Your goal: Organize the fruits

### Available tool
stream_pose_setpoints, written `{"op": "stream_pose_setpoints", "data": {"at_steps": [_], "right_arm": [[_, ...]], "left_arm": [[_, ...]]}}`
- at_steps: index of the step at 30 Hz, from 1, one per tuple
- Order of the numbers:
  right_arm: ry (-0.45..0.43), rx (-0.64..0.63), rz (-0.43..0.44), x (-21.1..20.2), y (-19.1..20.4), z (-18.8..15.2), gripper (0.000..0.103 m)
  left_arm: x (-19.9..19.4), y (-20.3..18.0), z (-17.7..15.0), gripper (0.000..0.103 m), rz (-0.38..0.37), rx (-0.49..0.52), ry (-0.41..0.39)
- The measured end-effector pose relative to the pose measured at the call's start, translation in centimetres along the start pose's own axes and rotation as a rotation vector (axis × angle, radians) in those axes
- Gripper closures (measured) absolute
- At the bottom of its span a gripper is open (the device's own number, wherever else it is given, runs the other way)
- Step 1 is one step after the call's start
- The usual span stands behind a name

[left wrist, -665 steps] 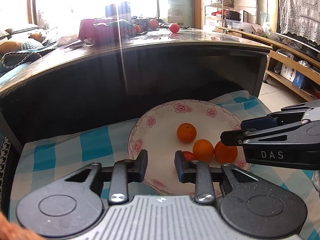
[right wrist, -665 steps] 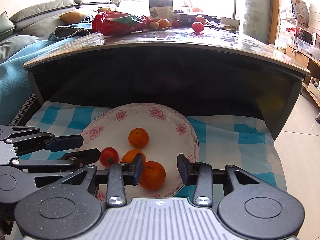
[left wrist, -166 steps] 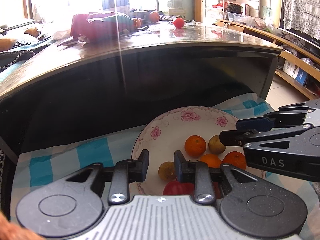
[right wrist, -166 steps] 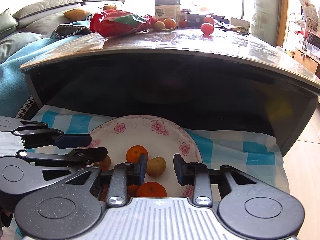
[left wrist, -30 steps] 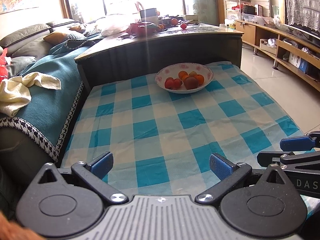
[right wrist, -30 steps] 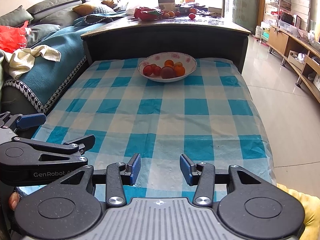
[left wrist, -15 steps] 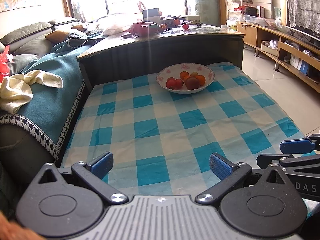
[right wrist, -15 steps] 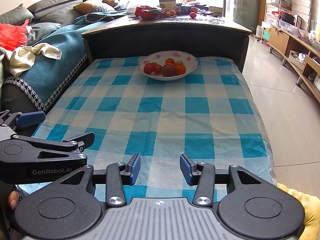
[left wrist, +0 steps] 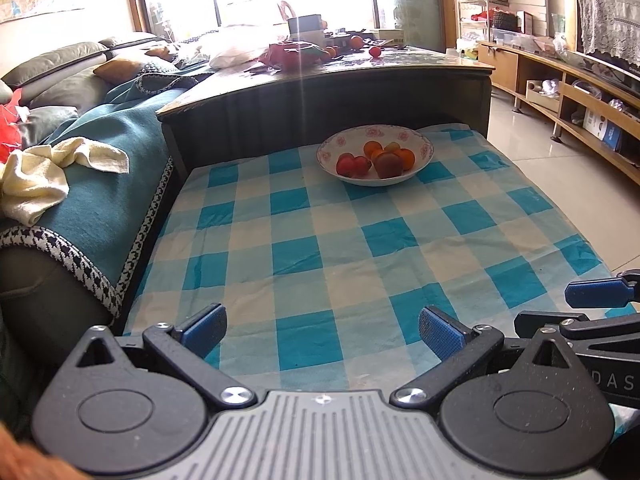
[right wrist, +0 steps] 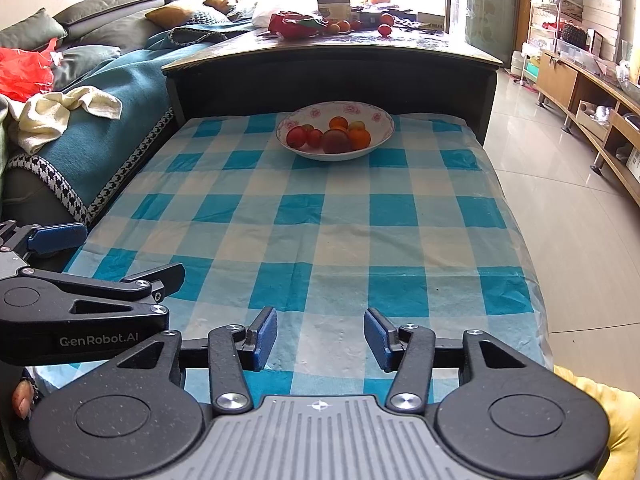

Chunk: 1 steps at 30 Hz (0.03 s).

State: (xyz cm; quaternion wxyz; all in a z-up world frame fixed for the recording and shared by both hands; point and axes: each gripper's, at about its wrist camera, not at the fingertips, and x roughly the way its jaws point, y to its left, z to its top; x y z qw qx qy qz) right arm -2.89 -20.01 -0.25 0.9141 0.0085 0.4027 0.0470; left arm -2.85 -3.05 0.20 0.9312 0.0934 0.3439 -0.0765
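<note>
A white floral plate (left wrist: 424, 142) stands at the far end of the blue checked cloth (left wrist: 320, 240), holding several fruits: oranges (left wrist: 404, 157), red fruits (left wrist: 352, 164) and a dark reddish one (left wrist: 387, 165). It also shows in the right wrist view (right wrist: 380, 116). My left gripper (left wrist: 322, 330) is open wide and empty above the cloth's near edge. My right gripper (right wrist: 320, 338) is open and empty, also at the near edge, far from the plate. Each gripper shows at the side of the other's view.
A dark table (left wrist: 360, 80) rises behind the plate, with a red bag (right wrist: 296, 24) and loose fruits (right wrist: 385, 29) on top. A sofa with a teal cover (left wrist: 100, 168) and a cream towel (left wrist: 44, 176) lies left. Tiled floor (right wrist: 580, 208) and shelves are right.
Both grippers drew back from the plate to the cloth's near edge, and more fruit now lies in the plate. Over the last second they barely moved.
</note>
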Motion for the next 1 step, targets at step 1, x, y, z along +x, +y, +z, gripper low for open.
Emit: {"op": "stream_pose_setpoints", "data": {"at_steps": [1], "right_arm": [[0.000,-0.001,0.001,-0.02,-0.01,-0.02,0.058]], "left_arm": [[0.04,-0.02,0.00,0.000,-0.001,0.001,0.003]]}}
